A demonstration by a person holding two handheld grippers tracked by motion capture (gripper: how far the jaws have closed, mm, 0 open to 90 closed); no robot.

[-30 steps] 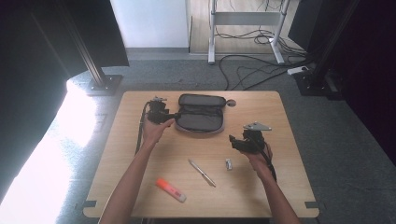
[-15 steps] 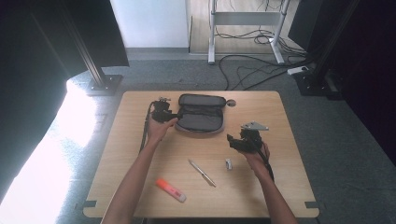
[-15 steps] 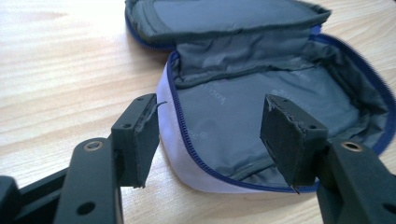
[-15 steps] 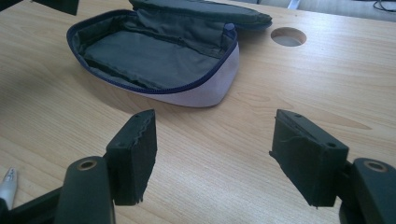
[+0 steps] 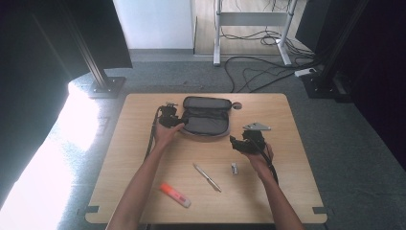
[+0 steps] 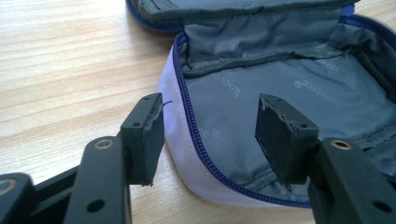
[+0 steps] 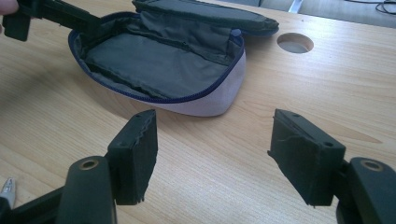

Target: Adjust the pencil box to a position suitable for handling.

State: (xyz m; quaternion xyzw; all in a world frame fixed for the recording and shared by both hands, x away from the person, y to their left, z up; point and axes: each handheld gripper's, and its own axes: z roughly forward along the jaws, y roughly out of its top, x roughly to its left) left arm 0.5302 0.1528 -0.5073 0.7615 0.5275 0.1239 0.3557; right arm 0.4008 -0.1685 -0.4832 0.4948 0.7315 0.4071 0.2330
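Forward goes the left gripper [image 6: 208, 135] since a second ago, arm stretched out, jaws spread wide and straddling the near zipper rim of the open pouch [image 5: 206, 117], which lies lengthwise across the table. Right gripper [image 7: 212, 156] hovers nearby, jaws wide, empty.

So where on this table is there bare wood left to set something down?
The left strip, from the table edge to the left gripper and forearm, is bare. So is the right side beyond the right gripper, and the near right corner. It is crowded mid-table: the open pouch, pen, small clip and orange marker.
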